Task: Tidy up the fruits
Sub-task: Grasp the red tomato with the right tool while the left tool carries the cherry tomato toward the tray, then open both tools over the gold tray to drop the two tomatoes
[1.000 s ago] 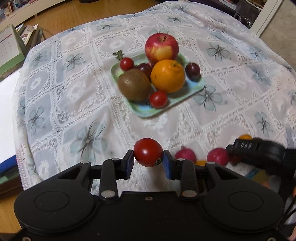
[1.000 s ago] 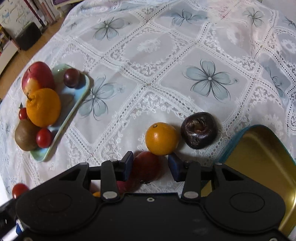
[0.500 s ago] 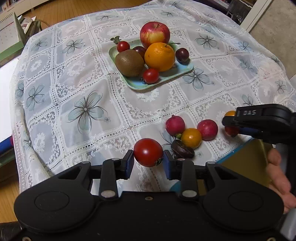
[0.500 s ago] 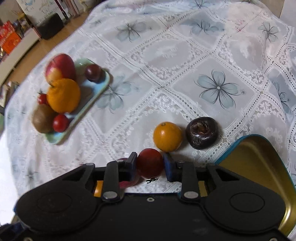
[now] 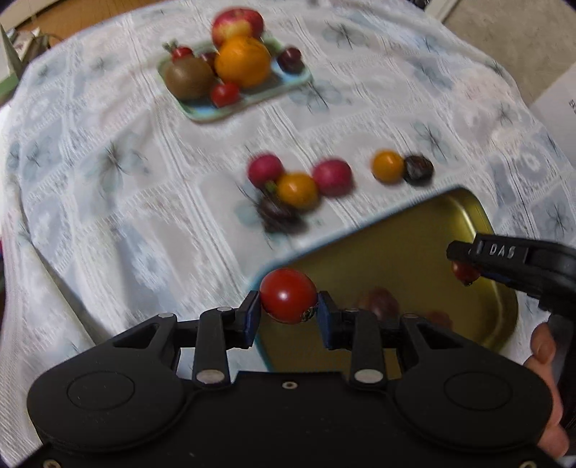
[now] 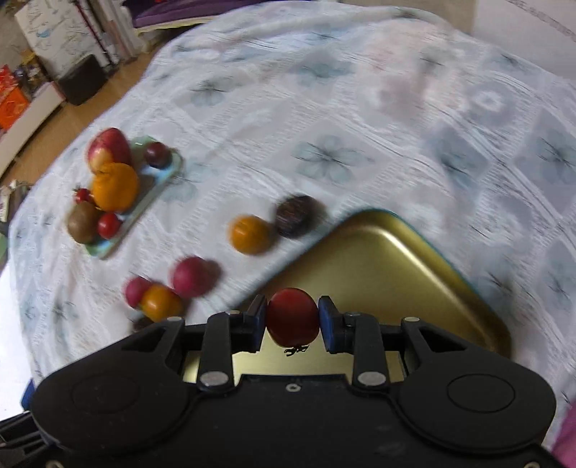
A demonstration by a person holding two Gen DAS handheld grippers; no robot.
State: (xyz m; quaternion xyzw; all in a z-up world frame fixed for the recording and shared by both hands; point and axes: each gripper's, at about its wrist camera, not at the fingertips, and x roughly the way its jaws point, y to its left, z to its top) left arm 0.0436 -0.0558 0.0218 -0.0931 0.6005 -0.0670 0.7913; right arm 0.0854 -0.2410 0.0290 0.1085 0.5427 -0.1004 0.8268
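Both tongs clamp cherry tomatoes, left tongs [image 5: 288, 311] and right tongs [image 6: 292, 318], over the gold tin [image 5: 414, 252]; seven small fruits remain mid-frame on the table [image 5: 108, 216].

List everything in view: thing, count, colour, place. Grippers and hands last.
Cherry tomatoes, held: 2, red, one in left gripper, one in right.
Gold tin: 1, blue-rimmed, near right, empty.
Loose small fruits on tablecloth: 2 pinkish-red, 2 orange, 2 dark.
Green tray: 1, far left; apple, orange, kiwi, small red and dark fruits.
Left gripper: shut on tomato.
Right gripper: shut on tomato.
Hand: right edge.
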